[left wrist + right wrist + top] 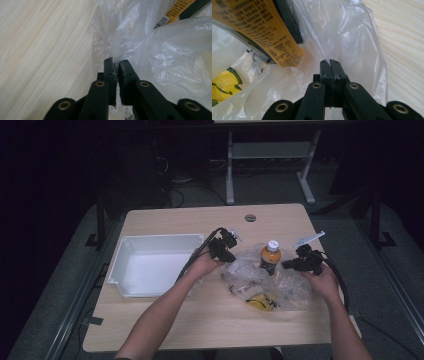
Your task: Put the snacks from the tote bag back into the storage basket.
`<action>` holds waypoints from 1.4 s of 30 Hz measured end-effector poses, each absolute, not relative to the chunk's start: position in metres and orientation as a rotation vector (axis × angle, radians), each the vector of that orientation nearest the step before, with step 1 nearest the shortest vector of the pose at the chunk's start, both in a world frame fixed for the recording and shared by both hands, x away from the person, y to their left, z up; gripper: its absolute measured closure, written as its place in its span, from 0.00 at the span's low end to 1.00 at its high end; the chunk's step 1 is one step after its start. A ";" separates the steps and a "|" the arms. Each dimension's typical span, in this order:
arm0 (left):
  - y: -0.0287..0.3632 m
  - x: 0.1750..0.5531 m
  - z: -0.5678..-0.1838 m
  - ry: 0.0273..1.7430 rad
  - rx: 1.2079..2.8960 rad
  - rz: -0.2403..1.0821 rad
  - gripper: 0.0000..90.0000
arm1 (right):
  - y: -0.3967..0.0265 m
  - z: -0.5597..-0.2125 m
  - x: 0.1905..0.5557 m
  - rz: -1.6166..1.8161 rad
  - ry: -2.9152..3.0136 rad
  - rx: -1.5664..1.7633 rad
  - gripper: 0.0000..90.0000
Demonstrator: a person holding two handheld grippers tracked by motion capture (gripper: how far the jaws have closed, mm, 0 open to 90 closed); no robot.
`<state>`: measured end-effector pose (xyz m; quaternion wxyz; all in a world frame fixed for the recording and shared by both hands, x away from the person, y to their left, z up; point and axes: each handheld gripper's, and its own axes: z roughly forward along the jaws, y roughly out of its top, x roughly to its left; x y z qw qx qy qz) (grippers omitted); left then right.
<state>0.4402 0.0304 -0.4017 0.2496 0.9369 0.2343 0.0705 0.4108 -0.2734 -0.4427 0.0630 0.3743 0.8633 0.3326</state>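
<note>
A clear plastic bag (pixel 250 277) lies crumpled on the wooden table (pixel 200 320). In it stands an orange bottle (pixel 270 256) with a white cap, and a yellow packet (pixel 260 302) lies at its near end. My left gripper (pixel 230 256) is at the bag's left edge. In the left gripper view, the left gripper (pixel 117 61) shows a narrow gap between its jaws, with the bag's film (pixel 162 57) running into it. My right gripper (pixel 291 265) is at the bag's right edge. In the right gripper view, the right gripper (pixel 330 61) is shut on the film (pixel 352 37), close beside the bottle's label (pixel 262 30).
A white rectangular tray (pixel 160 238) sits on the left part of the table, just left of my left hand. A round cable hole (pixel 250 217) is near the far edge. Beyond the table stand the legs of another desk (pixel 230 170) on a dark floor.
</note>
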 end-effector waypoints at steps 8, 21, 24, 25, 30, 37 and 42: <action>0.042 0.436 -0.381 0.639 2.515 0.196 0.82 | -0.272 -0.440 0.409 1.008 2.604 1.098 1.00; 0.058 0.422 -0.343 0.591 2.449 0.211 0.64 | -0.266 -0.439 0.407 1.004 2.604 1.088 1.00; 0.059 0.417 -0.337 0.575 2.434 0.200 0.63 | -0.266 -0.439 0.408 1.008 2.601 1.090 1.00; 0.060 0.416 -0.335 0.570 2.426 0.192 0.63 | -0.266 -0.439 0.407 1.007 2.601 1.090 1.00; 0.058 0.406 -0.328 0.540 2.396 0.184 0.63 | -0.267 -0.439 0.408 0.999 2.600 1.084 1.00; 0.058 0.394 -0.317 0.495 2.371 0.151 0.62 | -0.266 -0.438 0.407 0.993 2.594 1.103 1.00; 0.059 0.384 -0.310 0.458 2.374 0.141 0.61 | -0.265 -0.438 0.407 0.989 2.590 1.103 1.00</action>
